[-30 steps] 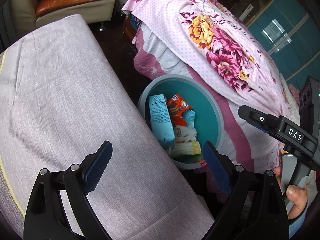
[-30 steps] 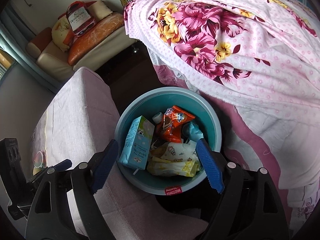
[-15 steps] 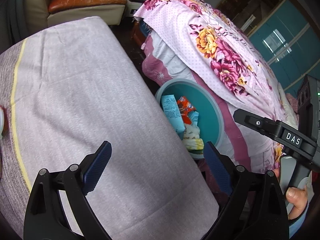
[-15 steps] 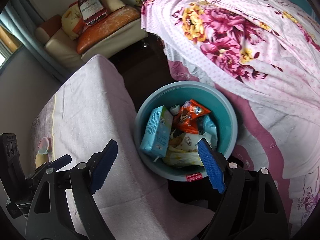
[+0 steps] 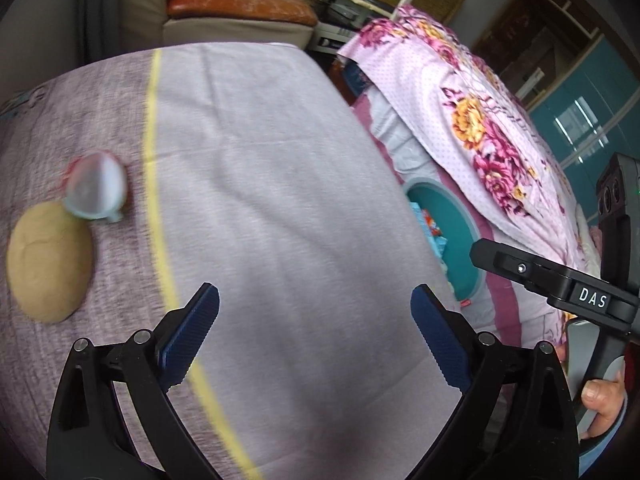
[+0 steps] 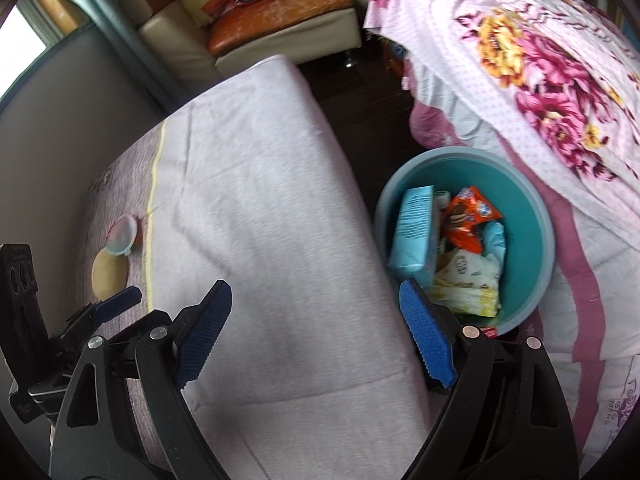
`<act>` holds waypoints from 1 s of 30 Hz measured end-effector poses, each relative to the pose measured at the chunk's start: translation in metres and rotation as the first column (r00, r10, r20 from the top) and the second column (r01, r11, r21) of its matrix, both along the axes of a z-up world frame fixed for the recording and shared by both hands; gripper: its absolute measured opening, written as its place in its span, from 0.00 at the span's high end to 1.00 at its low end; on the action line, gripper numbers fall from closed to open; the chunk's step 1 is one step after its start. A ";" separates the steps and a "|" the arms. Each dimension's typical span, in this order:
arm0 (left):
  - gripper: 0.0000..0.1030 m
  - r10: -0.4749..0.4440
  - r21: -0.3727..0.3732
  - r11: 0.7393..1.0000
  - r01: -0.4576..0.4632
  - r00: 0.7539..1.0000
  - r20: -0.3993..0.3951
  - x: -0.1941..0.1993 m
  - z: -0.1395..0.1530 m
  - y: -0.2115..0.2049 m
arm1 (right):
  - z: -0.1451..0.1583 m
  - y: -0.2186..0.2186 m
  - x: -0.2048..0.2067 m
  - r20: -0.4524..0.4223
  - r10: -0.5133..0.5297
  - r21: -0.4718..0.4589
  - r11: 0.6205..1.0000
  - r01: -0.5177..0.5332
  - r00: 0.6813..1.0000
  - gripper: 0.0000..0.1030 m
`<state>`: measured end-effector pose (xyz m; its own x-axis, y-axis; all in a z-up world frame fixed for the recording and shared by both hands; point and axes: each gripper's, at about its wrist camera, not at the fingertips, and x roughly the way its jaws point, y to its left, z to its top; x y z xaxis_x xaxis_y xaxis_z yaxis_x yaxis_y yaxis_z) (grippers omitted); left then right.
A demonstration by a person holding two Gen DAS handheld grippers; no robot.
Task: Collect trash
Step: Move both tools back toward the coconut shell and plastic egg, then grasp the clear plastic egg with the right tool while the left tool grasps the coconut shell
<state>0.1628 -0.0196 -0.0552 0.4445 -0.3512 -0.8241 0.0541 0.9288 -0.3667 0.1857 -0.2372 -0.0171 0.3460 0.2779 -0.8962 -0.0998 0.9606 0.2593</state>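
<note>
A teal trash bin (image 6: 528, 216) stands on the floor between the cloth-covered table (image 6: 256, 216) and the bed. It holds a light blue carton (image 6: 412, 236), an orange snack wrapper (image 6: 468, 220) and a white and yellow wrapper (image 6: 468, 284). On the table's left part lie a small clear plastic cup (image 5: 94, 186) and a tan round piece (image 5: 48, 264), also in the right wrist view (image 6: 122, 234). My left gripper (image 5: 314, 336) is open and empty over the table. My right gripper (image 6: 316, 338) is open and empty by the table's edge near the bin.
A bed with a pink flowered cover (image 6: 540, 64) runs along the right. A cream sofa with an orange cushion (image 6: 276, 4) stands at the back. Dark floor (image 6: 360, 80) shows between table and bed. The bin also shows in the left wrist view (image 5: 456, 232).
Both grippers have swung left, away from the bin and over the table. The plastic cup and the tan round piece have come into view. Both stay open and empty.
</note>
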 end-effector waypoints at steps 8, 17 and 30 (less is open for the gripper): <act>0.06 0.154 0.074 0.985 -0.155 0.988 0.016 -0.022 -0.006 0.094 | -0.004 0.067 0.001 -0.033 0.129 -0.006 0.992 -0.129 0.991 0.20; 0.06 0.300 0.114 0.948 -0.297 0.954 -0.009 -0.029 -0.029 0.170 | -0.019 0.137 0.011 -0.101 0.239 0.018 0.971 -0.238 0.966 0.20; 0.06 0.232 0.200 0.951 -0.235 0.972 0.037 -0.007 -0.047 0.155 | -0.027 0.189 0.029 -0.142 0.276 0.068 0.961 -0.269 0.951 0.20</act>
